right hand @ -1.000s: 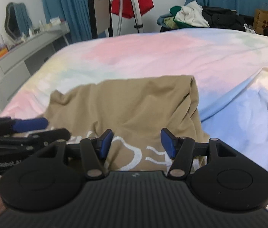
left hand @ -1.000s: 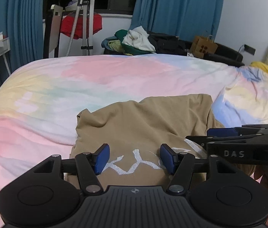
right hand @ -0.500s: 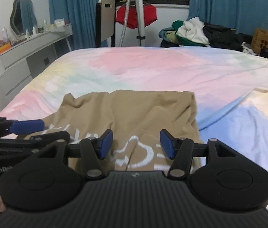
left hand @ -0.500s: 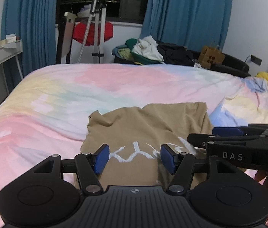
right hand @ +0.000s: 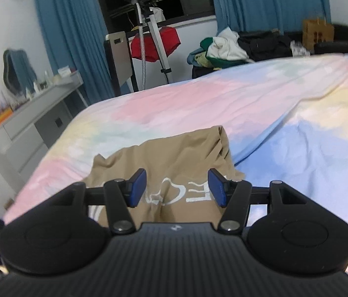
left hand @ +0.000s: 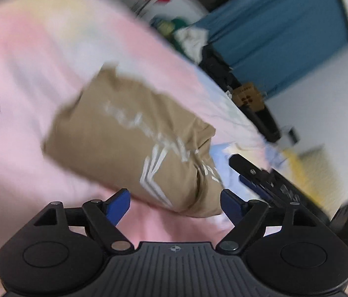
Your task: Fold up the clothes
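Note:
A tan T-shirt [left hand: 129,133] with white lettering lies folded on the pastel bedspread [left hand: 13,79]. The left wrist view is tilted and blurred. My left gripper [left hand: 175,206] hangs over the shirt's near edge; its jaws are opening, with the blue pads apart and pressing on nothing. The right gripper's fingers [left hand: 253,180] show at that view's right. In the right wrist view the same T-shirt [right hand: 174,158] lies ahead, and my right gripper [right hand: 177,188] stands open above its lettered near part, gripping nothing.
A heap of clothes [right hand: 223,49] sits beyond the bed's far edge, beside a tripod [right hand: 154,37] and a red item. A grey dresser [right hand: 25,121] stands along the left wall. Blue curtains and a brown paper bag [right hand: 317,33] are at the back.
The left wrist view has rolled sharply and blurred, and the left jaws have spread wider. The right gripper has lifted and drawn back, so the shirt sits lower and smaller.

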`<action>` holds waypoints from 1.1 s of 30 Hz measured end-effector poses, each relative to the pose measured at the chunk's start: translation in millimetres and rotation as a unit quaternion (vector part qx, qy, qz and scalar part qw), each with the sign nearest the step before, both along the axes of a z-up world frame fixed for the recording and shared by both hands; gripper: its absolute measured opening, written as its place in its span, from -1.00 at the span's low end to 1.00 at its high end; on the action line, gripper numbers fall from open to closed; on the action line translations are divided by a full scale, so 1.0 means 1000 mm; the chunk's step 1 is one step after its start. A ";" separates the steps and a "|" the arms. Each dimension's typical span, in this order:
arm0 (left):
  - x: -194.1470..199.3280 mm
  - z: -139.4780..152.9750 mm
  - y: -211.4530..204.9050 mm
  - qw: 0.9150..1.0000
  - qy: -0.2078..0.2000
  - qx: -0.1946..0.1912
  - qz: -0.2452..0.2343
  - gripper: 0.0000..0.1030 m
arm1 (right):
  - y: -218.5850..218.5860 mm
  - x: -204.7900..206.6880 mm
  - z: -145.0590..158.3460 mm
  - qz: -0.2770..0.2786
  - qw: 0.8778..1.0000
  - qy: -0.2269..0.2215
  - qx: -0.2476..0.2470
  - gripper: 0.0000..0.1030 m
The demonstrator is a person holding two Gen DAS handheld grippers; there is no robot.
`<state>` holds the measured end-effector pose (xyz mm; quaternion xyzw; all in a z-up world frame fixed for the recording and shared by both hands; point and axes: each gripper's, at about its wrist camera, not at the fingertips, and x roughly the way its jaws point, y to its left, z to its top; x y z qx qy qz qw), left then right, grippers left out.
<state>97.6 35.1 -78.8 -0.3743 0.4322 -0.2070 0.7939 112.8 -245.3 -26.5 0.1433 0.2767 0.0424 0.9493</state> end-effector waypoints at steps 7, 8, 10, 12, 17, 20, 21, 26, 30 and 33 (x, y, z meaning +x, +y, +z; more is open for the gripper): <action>0.020 -0.065 0.029 0.976 0.106 -0.155 0.106 0.36 | -0.005 0.010 -0.012 0.012 0.998 0.030 0.054 0.13; 0.022 -0.066 0.031 0.977 0.098 -0.150 0.118 0.34 | -0.005 0.010 -0.013 0.016 0.997 0.032 0.065 0.14; 0.026 -0.062 0.033 0.978 0.078 -0.143 0.131 0.33 | -0.007 0.010 -0.014 0.025 0.994 0.033 0.101 0.19; 0.028 -0.057 0.031 0.982 0.063 -0.120 0.133 0.23 | -0.011 0.010 -0.018 0.039 0.985 0.039 0.162 0.41; 0.025 -0.043 0.025 0.988 0.029 -0.084 0.124 -0.10 | -0.017 0.016 -0.048 0.086 0.923 0.104 0.361 0.42; 0.022 -0.035 0.022 0.990 0.015 -0.081 0.119 -0.22 | -0.011 0.016 -0.079 0.081 0.864 0.151 0.473 0.64; 0.022 -0.033 0.022 0.990 0.012 -0.079 0.116 -0.25 | -0.009 0.016 -0.088 0.072 0.850 0.162 0.495 0.63; 0.014 -0.027 0.026 0.992 -0.006 -0.072 0.105 -0.31 | -0.005 0.019 -0.124 0.019 0.816 0.200 0.542 0.63; 0.010 -0.023 0.029 0.992 -0.010 -0.074 0.100 -0.33 | -0.022 0.015 -0.135 -0.054 0.817 0.170 0.548 0.63; 0.011 -0.023 0.029 0.992 -0.009 -0.080 0.098 -0.33 | -0.035 0.010 -0.136 -0.098 0.811 0.136 0.560 0.63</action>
